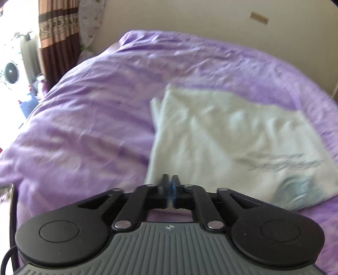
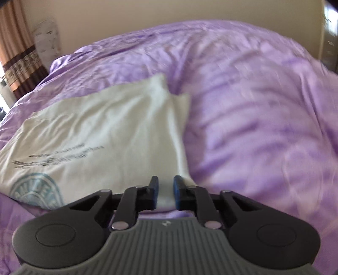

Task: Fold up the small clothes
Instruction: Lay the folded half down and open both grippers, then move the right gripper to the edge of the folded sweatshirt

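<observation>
A white T-shirt [image 1: 228, 139] with dark print and a teal round logo lies partly folded on the purple bed sheet [image 1: 88, 110]. My left gripper [image 1: 170, 184] is at the shirt's near left corner, with its jaws closed together; whether cloth is pinched between them is hidden. In the right wrist view the shirt [image 2: 101, 135] lies to the left. My right gripper [image 2: 165, 190] holds the shirt's near right corner between its slightly parted jaws, with white cloth filling the gap.
The purple sheet [image 2: 264, 127] covers the whole bed, wrinkled. A brown patterned curtain [image 1: 57, 31] and a bright window are at the far left. A cream wall [image 1: 190, 14] runs behind the bed.
</observation>
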`<action>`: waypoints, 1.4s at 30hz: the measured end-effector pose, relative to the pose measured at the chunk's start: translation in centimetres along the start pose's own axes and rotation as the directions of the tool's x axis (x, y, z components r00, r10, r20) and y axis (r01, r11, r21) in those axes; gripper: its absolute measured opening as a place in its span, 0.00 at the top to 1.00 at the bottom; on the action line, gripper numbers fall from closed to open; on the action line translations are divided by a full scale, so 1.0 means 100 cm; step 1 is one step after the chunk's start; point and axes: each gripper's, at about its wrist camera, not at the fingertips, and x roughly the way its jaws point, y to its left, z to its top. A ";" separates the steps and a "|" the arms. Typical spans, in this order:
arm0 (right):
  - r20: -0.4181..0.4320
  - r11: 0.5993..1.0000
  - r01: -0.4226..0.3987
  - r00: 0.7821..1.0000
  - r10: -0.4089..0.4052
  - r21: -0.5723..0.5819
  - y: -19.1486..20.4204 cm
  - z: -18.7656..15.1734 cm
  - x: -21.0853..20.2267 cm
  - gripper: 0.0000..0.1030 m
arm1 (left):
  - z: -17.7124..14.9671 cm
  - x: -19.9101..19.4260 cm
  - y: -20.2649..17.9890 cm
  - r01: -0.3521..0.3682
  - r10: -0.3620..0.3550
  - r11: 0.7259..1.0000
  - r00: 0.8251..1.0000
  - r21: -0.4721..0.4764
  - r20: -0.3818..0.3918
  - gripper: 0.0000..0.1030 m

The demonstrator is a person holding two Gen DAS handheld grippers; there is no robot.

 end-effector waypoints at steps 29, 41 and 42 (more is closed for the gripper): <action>0.148 0.971 -0.081 0.982 0.116 -0.224 0.106 -0.011 -0.021 0.76 | -0.019 -0.009 -0.091 0.157 -0.174 0.966 0.982 0.206 0.069 0.90; 0.058 0.944 -0.018 0.998 0.039 -0.329 0.124 -0.070 0.017 0.76 | -0.061 0.018 -0.099 0.122 -0.126 0.952 0.992 0.280 -0.005 0.90; 0.055 0.945 -0.021 0.998 0.041 -0.325 0.123 -0.070 0.017 0.76 | -0.060 0.016 -0.099 0.124 -0.128 0.953 0.992 0.277 -0.004 0.90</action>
